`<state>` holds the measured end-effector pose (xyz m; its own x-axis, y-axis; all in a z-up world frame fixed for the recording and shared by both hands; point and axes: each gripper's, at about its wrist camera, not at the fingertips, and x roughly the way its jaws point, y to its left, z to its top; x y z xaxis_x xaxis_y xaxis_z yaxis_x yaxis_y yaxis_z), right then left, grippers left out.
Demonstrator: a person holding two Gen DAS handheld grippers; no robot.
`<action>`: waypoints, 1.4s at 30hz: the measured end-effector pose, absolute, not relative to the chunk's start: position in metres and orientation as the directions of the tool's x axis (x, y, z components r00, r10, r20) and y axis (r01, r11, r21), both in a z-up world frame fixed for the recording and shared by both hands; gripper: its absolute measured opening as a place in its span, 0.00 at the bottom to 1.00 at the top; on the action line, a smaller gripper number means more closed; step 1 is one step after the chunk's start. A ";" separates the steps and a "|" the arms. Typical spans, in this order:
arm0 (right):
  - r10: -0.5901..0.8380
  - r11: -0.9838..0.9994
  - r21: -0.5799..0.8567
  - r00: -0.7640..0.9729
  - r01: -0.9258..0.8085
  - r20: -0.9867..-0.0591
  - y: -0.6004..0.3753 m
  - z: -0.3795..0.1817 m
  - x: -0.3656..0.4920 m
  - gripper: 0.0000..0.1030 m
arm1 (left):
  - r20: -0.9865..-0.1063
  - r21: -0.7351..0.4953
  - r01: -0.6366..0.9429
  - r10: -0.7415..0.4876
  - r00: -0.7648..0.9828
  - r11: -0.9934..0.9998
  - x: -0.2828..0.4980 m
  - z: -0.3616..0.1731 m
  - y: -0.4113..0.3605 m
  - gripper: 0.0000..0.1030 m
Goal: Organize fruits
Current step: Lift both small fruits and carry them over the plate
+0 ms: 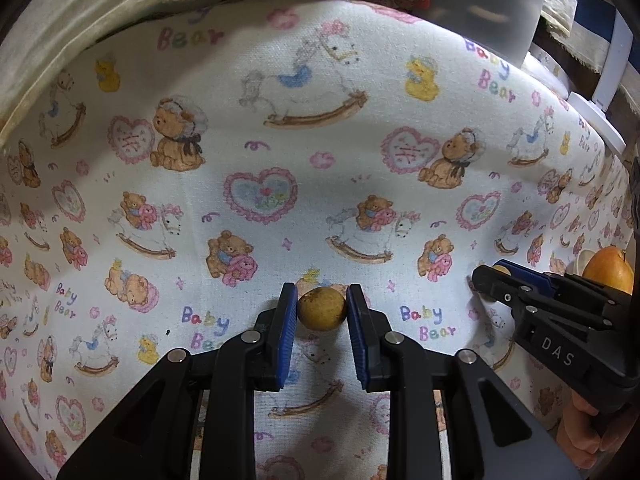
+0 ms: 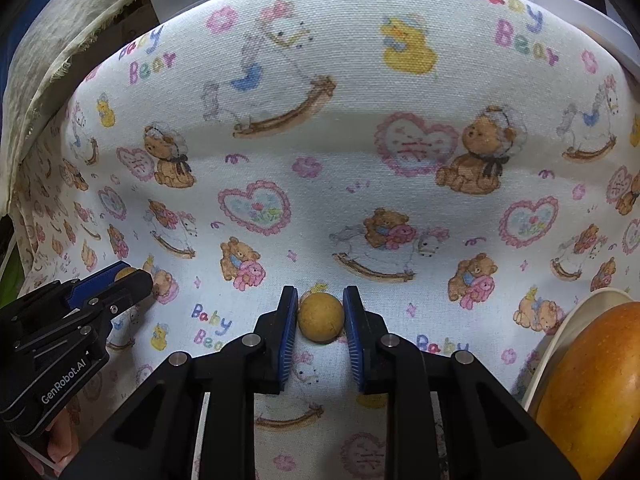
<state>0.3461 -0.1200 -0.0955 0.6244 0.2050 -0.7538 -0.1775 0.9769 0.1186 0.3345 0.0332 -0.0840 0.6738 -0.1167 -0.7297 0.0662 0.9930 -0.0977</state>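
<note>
My left gripper is shut on a small round yellow-brown fruit, held between its blue pads just above the patterned tablecloth. My right gripper is shut on a second small round yellow-brown fruit in the same way. In the left wrist view the right gripper shows at the right edge with its fruit between the pads. In the right wrist view the left gripper shows at the left edge with its fruit. A large orange-yellow fruit lies in a white bowl at the right.
A white tablecloth printed with bears, ducks and rocking horses covers the table. A translucent plastic box stands at the far right back. A beige cloth hangs along the far left. The bowl with the large fruit shows at the right edge.
</note>
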 end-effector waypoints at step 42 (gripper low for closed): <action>0.058 0.998 0.006 0.893 -0.062 -0.447 -0.270 0.073 0.169 0.23 | -0.504 -0.039 0.342 -0.314 0.805 0.939 0.186 0.065 -0.081 0.23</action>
